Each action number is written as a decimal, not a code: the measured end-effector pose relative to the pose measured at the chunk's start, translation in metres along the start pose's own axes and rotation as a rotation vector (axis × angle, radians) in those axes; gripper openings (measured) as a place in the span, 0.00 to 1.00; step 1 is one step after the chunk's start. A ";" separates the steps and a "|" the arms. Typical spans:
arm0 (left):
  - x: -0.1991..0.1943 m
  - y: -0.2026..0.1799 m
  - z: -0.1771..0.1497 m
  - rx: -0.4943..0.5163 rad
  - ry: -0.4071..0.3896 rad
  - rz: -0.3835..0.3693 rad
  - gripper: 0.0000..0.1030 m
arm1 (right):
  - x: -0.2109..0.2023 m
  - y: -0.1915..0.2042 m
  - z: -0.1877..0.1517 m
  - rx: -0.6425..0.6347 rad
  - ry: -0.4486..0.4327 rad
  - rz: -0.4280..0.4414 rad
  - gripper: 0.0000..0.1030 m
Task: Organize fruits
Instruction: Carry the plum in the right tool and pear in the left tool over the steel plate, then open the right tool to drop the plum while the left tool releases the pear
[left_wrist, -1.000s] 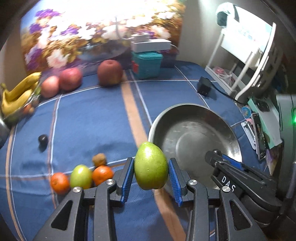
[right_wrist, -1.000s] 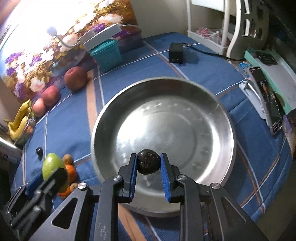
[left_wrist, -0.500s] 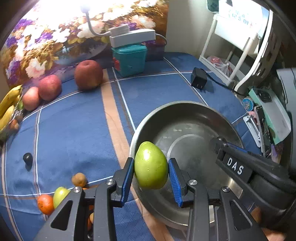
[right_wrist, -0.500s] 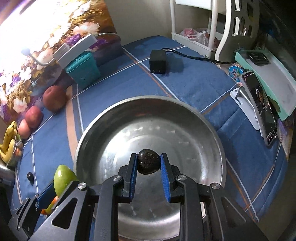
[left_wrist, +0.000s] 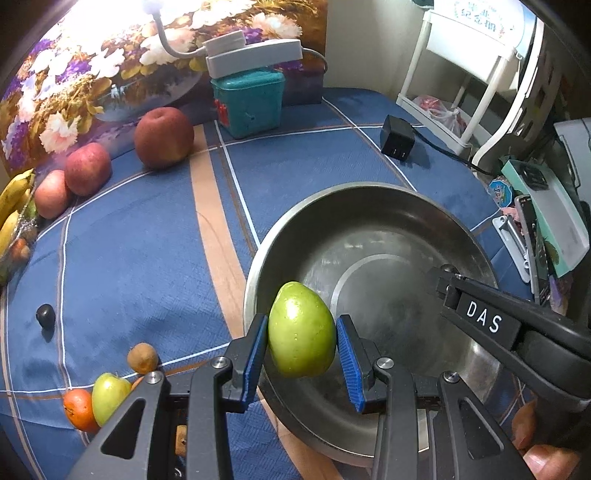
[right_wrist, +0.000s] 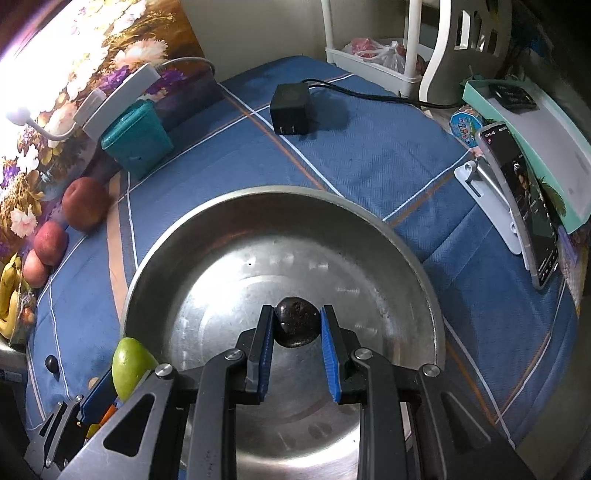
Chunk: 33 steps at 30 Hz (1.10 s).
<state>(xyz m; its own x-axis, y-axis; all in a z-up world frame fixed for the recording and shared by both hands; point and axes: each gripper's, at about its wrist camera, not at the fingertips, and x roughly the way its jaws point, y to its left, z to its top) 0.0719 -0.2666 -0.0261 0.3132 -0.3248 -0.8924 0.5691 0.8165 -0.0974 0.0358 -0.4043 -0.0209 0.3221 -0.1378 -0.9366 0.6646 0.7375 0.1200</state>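
Observation:
My left gripper (left_wrist: 301, 349) is shut on a green pear-shaped fruit (left_wrist: 301, 330), held over the near left rim of a big steel bowl (left_wrist: 369, 221). My right gripper (right_wrist: 297, 341) is shut on a small dark round fruit (right_wrist: 296, 322), held above the inside of the same bowl (right_wrist: 369, 236). The green fruit also shows at the left in the right wrist view (right_wrist: 131, 363). The right gripper's arm, labelled DAS (left_wrist: 484, 319), reaches in over the bowl from the right.
On the blue cloth lie three red apples (left_wrist: 164, 136), bananas (left_wrist: 13, 206), a teal box (left_wrist: 249, 101), a black charger (left_wrist: 397, 142), a small dark fruit (left_wrist: 45, 315), and oranges, a green fruit and a brown fruit (left_wrist: 107, 387). A phone on a stand (right_wrist: 524, 199) is right.
Both grippers have moved forward over the bowl with their fruits still held. The left one has swung right, from beside the bowl to above its rim.

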 end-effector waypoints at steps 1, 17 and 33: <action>0.000 0.000 0.000 0.000 0.001 0.000 0.39 | 0.000 0.000 0.000 -0.002 0.002 -0.002 0.25; -0.009 0.001 0.001 -0.014 -0.012 -0.021 0.53 | -0.016 0.011 0.001 -0.027 -0.010 0.001 0.51; -0.035 0.044 -0.007 -0.145 -0.022 0.033 0.60 | -0.050 0.007 0.006 -0.023 -0.080 -0.006 0.53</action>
<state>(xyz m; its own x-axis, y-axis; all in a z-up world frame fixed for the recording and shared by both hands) 0.0809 -0.2164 -0.0024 0.3473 -0.3053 -0.8867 0.4430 0.8868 -0.1318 0.0286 -0.3958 0.0286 0.3714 -0.1942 -0.9080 0.6514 0.7514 0.1057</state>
